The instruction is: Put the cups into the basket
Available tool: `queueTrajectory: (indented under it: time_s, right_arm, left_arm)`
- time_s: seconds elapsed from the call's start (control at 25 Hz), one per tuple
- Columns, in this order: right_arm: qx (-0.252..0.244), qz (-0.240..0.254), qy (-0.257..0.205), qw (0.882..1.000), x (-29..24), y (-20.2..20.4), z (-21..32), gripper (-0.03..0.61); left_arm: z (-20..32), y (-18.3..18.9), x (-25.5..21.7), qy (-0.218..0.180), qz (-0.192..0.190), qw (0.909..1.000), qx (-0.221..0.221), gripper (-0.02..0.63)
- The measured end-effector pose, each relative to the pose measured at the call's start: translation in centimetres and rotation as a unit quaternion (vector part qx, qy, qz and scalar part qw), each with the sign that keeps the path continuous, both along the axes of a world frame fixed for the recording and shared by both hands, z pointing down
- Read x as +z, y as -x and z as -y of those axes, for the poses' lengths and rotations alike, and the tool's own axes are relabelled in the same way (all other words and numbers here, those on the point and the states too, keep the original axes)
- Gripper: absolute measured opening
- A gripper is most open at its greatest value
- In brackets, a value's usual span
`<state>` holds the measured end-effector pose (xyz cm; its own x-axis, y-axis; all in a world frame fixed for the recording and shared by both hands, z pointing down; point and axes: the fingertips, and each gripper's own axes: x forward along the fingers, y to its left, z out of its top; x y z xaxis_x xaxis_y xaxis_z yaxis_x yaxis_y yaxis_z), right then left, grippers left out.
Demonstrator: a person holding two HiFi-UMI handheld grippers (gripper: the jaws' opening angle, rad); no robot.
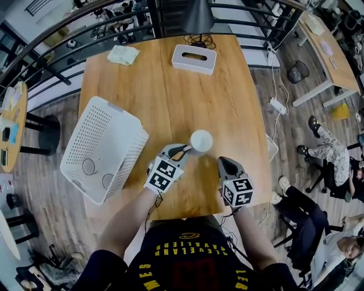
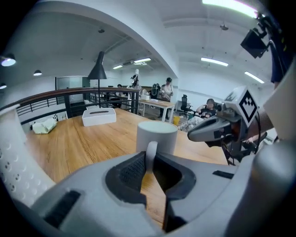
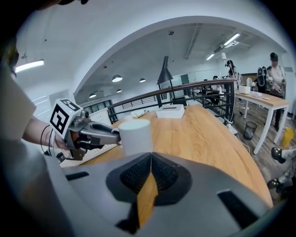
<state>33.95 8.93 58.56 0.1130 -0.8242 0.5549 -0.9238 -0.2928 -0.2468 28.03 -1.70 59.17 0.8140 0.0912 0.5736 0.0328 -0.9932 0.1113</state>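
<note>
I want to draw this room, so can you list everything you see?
round white cup with a handle: one, white, in the left claw, over the table
white plastic basket with holes: one, white, table's left edge
white tissue box: one, white, table's far end
crumpled pale cloth: one, yellow-green, far left corner
wooden table: one, light brown, centre
black cone-shaped lamp: one, black, beyond the far edge
seated person: one, patterned clothes, right of the table
left claw: one, grey, shut on the cup's handle
right claw: one, grey, shut, empty
</note>
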Motion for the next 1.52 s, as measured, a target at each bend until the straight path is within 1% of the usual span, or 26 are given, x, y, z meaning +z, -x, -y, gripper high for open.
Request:
queueTrajectory:
  time_s: [0.2,0.36,0.48,0.56,0.68,0.88,1.0,1.12,1.28,1.4,1.52]
  right_arm:
    - [0.001,-0.008,-0.006,1.0,-0.7,0.9,0.3,0.014]
    - [-0.002,-0.017,-0.015,1.0,-2.1,2.1,1.3,0.014]
    - [-0.007,-0.027,-0.022,0.999,-3.4,3.3,2.3,0.014]
    - [-0.008,-0.032,-0.025,0.999,-4.2,4.4,2.6,0.014]
    - [-0.008,-0.04,-0.03,0.999,-5.5,6.2,3.3,0.014]
    - [-0.014,-0.058,-0.04,0.997,-8.0,9.3,5.2,0.014]
    - [-0.014,-0.061,-0.044,0.997,-8.7,11.4,6.1,0.014]
    - [-0.021,-0.06,-0.046,0.997,-9.1,13.6,7.0,0.014]
    - [-0.044,-0.058,-0.054,0.996,-9.8,16.1,8.3,0.014]
    - [-0.065,-0.06,-0.064,0.994,-10.4,17.1,9.2,0.014]
    - [-0.076,-0.061,-0.07,0.993,-10.4,17.1,9.4,0.014]
  left_arm:
    - [0.6,2.1,-3.5,0.017,-0.034,0.999,-0.025,0.051]
    - [0.8,4.2,-7.2,0.015,-0.062,0.9977,-0.025,0.051]
    - [0.9,6.1,-10.0,0.028,-0.09,0.9953,-0.022,0.051]
    - [0.7,7.7,-11.4,0.041,-0.103,0.9937,-0.017,0.051]
    - [1.1,10.5,-13.2,0.048,-0.118,0.9917,-0.015,0.051]
    - [3.0,15.4,-16.3,0.062,-0.158,0.9848,-0.036,0.051]
    - [4.2,18.4,-17.8,0.06,-0.176,0.9815,-0.045,0.051]
    - [5.4,21.0,-18.9,0.054,-0.188,0.9791,-0.055,0.051]
    - [7.2,23.7,-19.4,0.047,-0.192,0.977,-0.079,0.051]
    - [8.6,25.1,-19.7,0.038,-0.193,0.9751,-0.102,0.051]
    - [9.5,26.0,-20.2,0.035,-0.201,0.9717,-0.119,0.051]
